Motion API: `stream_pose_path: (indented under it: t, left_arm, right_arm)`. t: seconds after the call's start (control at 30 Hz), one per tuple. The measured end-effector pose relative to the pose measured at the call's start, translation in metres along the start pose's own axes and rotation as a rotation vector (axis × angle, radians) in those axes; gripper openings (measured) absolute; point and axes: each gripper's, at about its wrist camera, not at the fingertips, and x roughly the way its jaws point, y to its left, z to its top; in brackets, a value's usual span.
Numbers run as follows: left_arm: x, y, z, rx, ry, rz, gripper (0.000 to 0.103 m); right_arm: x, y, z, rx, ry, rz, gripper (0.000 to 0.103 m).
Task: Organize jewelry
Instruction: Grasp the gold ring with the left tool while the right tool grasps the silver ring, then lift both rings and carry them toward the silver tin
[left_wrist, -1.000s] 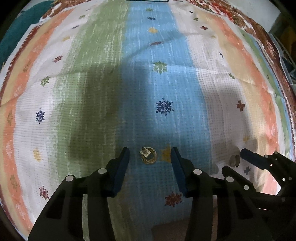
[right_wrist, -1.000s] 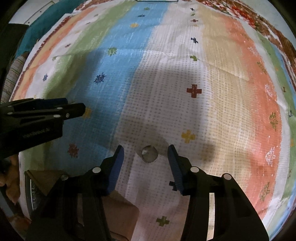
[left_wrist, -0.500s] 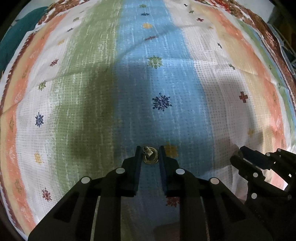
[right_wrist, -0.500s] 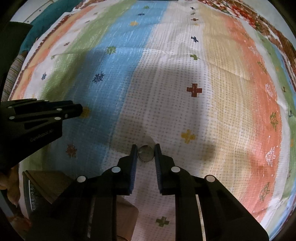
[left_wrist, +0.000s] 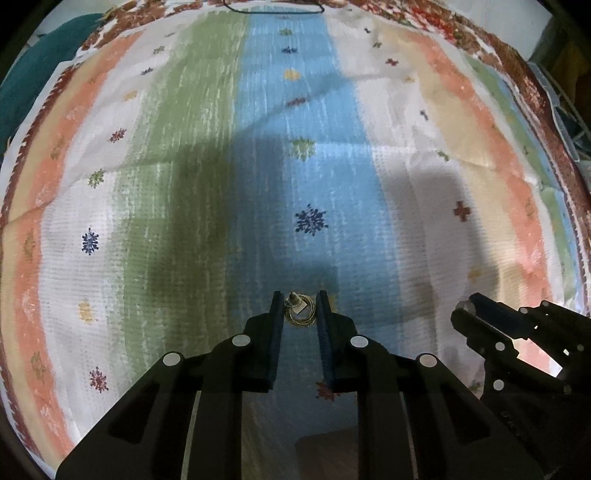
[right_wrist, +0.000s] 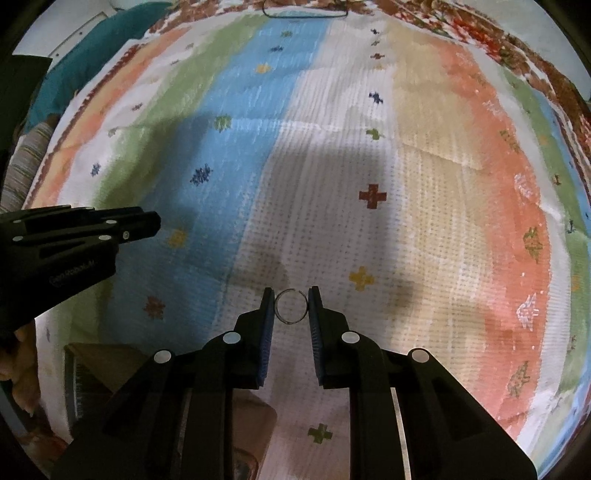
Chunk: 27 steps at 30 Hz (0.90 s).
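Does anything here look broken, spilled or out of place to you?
Nothing stands out. The left gripper grips a gold ring with a small stone, and the right gripper grips a plain silver ring. Both rings look whole. The striped cloth beneath has a few creases, nothing spilled.

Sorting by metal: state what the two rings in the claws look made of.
Ring in the left claw: gold-toned metal, yellowish with a pale mounted top, possibly a stone. Ring in the right claw: silvery metal, a thin, plain, shiny band.
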Motion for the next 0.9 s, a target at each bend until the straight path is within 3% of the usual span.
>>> stream_pose_path:
  t: [0.37,0.9]
  left_arm:
    - [-0.026,-0.005,-0.014,0.015,-0.04,-0.035,0.017]
    - [-0.07,-0.021,-0.033,0.02,-0.114,-0.077,0.017]
  right_arm:
    - [-0.036,-0.008,-0.017,0.019,-0.06,0.013,0.019]
    - [-0.067,0.009,-0.027,0.009,-0.137,-0.025,0.019]
